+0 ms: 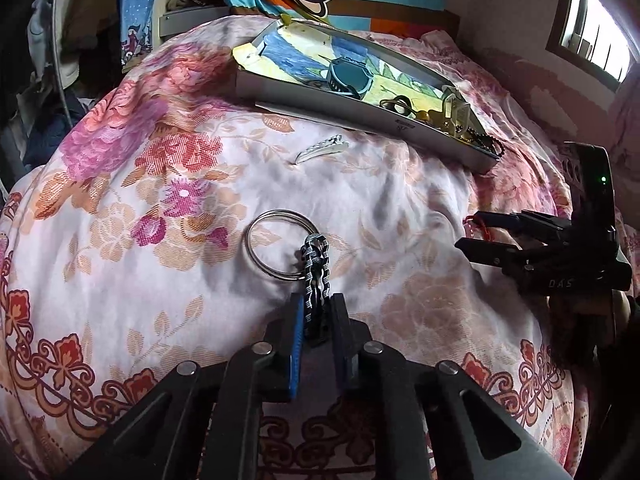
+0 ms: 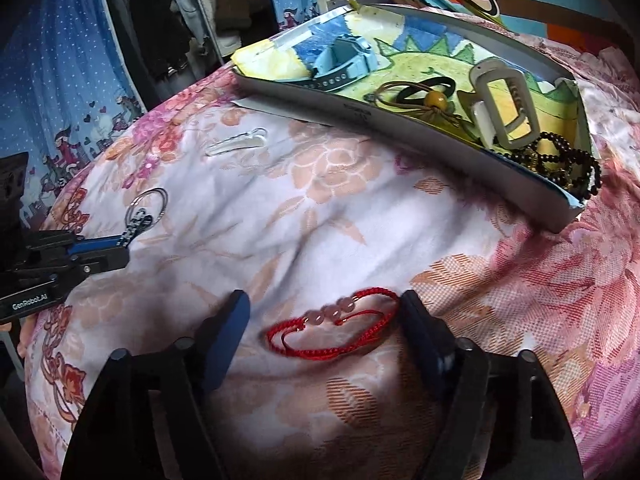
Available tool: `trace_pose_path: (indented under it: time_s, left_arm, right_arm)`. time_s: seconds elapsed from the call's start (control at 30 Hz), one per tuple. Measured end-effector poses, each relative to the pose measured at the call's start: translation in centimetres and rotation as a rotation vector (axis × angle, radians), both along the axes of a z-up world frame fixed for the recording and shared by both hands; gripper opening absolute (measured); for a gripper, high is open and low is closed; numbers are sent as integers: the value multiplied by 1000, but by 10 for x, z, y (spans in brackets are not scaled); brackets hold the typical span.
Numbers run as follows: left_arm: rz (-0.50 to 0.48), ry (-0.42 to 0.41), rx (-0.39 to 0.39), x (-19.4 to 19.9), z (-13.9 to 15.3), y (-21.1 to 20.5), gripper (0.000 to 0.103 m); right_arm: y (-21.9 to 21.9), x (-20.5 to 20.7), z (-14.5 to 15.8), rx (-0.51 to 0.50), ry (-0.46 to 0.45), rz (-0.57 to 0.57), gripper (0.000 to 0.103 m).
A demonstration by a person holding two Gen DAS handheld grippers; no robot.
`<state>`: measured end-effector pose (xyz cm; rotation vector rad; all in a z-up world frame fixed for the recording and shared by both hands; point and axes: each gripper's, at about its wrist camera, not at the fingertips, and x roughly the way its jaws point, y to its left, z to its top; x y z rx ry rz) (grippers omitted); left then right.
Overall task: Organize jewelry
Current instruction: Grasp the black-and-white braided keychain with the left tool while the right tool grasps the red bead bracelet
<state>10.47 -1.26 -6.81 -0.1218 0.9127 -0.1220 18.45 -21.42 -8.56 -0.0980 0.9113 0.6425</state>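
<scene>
We're over a bed with a floral bedspread (image 1: 168, 184) — clothes hang at the back, a window (image 1: 592, 36) sits to the right. Our left hand-held gripper (image 1: 318, 312) is clamped on a patterned strap with key rings (image 1: 280, 248). Our right hand-held gripper (image 2: 324, 320) stands open around a red bracelet (image 2: 332, 330) lying flat. Beyond, a tray (image 2: 400, 118) holds a watch (image 2: 340, 64), hair clip and beads — a silver clip (image 1: 320, 150) lies just before it.
</scene>
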Motion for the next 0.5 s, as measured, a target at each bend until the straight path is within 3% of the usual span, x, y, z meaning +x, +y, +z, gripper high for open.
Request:
trace_pose_path:
  time_s: [0.2,0.5]
  left_arm:
    - [-45,-11,3,-3,1,-8,12]
    - [-88,-14,20,-4,2,-18,12]
  right_arm:
    - [2,-2,1,23,13,24,47]
    - [3,-14,4,50,47,40,43]
